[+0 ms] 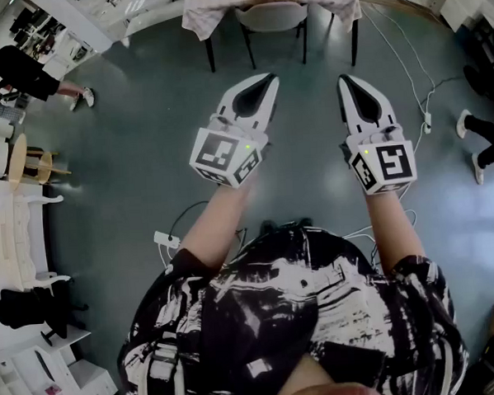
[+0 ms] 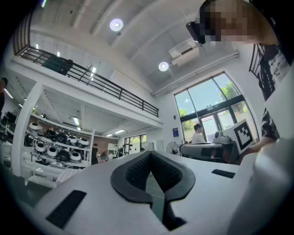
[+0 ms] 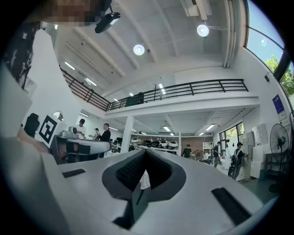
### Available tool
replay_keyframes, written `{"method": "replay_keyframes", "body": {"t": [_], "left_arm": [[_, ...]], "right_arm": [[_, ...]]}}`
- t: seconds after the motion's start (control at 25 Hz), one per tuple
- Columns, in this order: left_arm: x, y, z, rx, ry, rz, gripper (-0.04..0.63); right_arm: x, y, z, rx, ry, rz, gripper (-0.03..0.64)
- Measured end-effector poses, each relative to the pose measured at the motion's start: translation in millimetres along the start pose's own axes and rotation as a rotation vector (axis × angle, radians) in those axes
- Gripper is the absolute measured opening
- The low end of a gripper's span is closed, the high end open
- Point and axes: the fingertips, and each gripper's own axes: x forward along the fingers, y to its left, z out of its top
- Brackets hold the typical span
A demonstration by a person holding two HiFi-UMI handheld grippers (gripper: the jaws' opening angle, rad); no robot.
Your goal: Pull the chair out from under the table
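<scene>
Closest to lens: black-and-white patterned shirt (image 1: 294,314), 2 bare forearms reaching forward from it. Left gripper (image 1: 266,84) and right gripper (image 1: 346,83) side by side above open grey floor (image 1: 145,140), noses slightly raised. Both closed tight, pads together, nothing pinched. Confirmed in left gripper view and right gripper view: only room background beyond the notch. Chair (image 1: 272,16) well ahead at top of head view, pushed under table (image 1: 200,17) draped in pale cloth. Light seat back facing this way, 2 thin dark legs showing, seat mostly tucked beneath the tabletop. Well apart from both grippers; approach not yet made. Judged light: slim frame, moulded shell, stiff throughout. Should slide on smooth floor with little drag, though may tip backward if pulled high and fast. Best hold probably top edge of seat back, 1 gripper either side of centre, or 1 alone at mid-rim. Shell likely slick, so deep bite over the rim rather than a tip pinch. Jaws to be opened first. Hazards: possible snag of hanging cloth on seat back; white cables (image 1: 406,77) trailing over floor right of table; power strip (image 1: 166,239) close by on the left. Bystander (image 1: 22,72) far left, another pair of feet (image 1: 475,139) at right edge, both seemingly clear of pull path.
</scene>
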Motion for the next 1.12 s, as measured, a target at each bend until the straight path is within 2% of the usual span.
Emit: {"method": "replay_keyframes", "body": {"t": [0.56,0.72,0.76,0.8,0.88,0.92,1.12], "left_arm": [[-9.8,4.2,8.2,-0.001,0.009,-0.014,0.0],[-13.4,-3.7,11.7,-0.03,-0.006,-0.084,0.0],[-14.5,-4.6,14.0,-0.047,-0.024,-0.11,0.001],[-15.3,-4.0,17.6,-0.065,-0.049,-0.137,0.055],[-16.7,-1.8,27.9,-0.089,-0.099,-0.19,0.418],[-17.9,-1.4,32.6,-0.083,-0.113,-0.212,0.503],[-24.4,-3.1,29.2,-0.005,-0.094,-0.251,0.535]], "right_arm": [[1.0,13.0,11.3,0.014,-0.01,0.02,0.0],[-4.4,11.6,12.4,0.083,-0.047,0.075,0.0],[-4.7,10.5,11.0,0.098,-0.052,0.092,0.07],[-4.2,8.8,9.6,0.11,-0.057,0.104,0.278],[-2.9,4.4,8.9,0.111,-0.069,0.107,0.485],[-3.4,3.1,9.3,0.098,-0.074,0.106,0.558],[-10.5,4.5,4.1,0.057,-0.072,0.129,0.575]]}}
